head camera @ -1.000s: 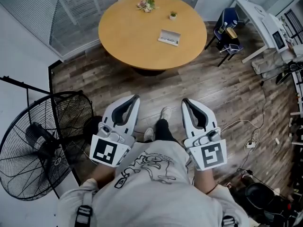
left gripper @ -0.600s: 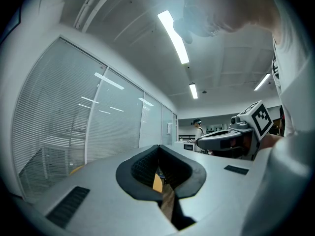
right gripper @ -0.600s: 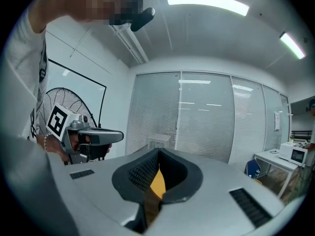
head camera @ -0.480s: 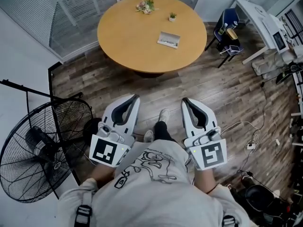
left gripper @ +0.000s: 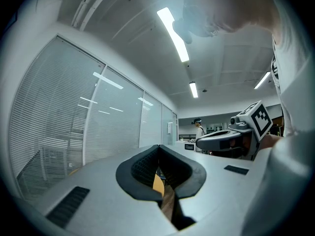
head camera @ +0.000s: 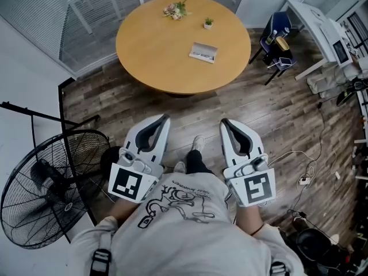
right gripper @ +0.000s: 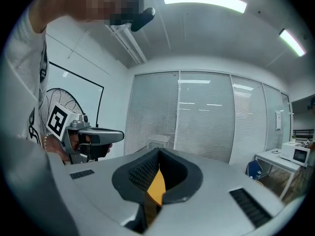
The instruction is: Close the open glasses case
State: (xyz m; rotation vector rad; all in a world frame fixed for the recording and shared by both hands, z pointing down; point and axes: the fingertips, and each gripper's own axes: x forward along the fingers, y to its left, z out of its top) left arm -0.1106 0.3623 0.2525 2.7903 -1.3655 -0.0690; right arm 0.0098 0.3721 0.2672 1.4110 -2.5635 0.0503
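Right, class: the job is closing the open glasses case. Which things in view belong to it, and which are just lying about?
Belongs to the job:
glasses case, open on the round table
left claw and right claw, both shut, empty

Just lying about:
flowers
small potted plant
standing fan
blue chair
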